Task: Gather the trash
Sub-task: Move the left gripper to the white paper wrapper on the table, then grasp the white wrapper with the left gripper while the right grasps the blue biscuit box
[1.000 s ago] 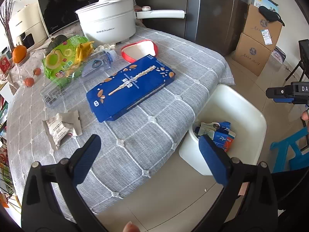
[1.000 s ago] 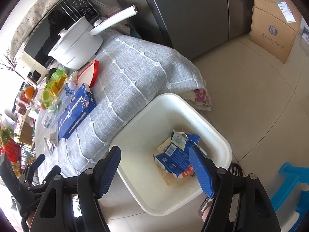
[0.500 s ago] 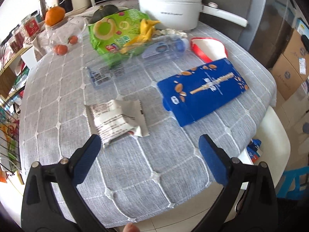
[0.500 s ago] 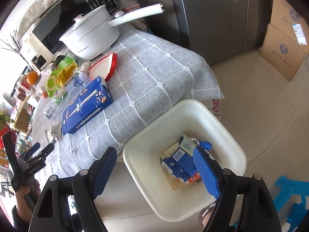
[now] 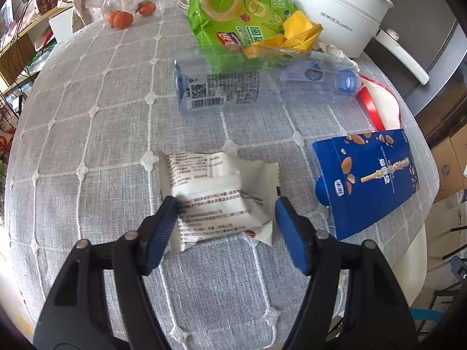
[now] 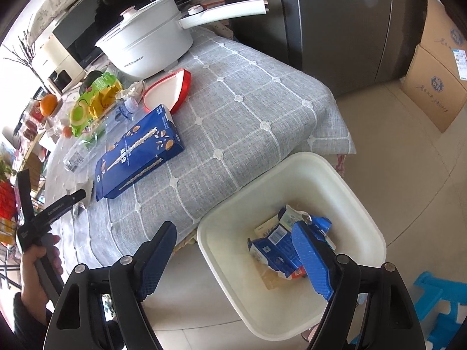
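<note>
Lowered left tongs [image 5: 226,204] straddle white wrapper [image 5: 221,195], partly hiding it.

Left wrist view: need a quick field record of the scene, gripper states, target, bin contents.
left gripper: open, fingers either side of the white wrapper, not closed on it
right gripper: open, empty, above the white bin
bin contents: crushed blue carton
bin location: on the floor by the table edge
trash on table: white wrapper, blue snack box, clear plastic bottle, green chip bag
non-trash nearby: white pot, red-rimmed dish
surface: grey checked tablecloth
</note>
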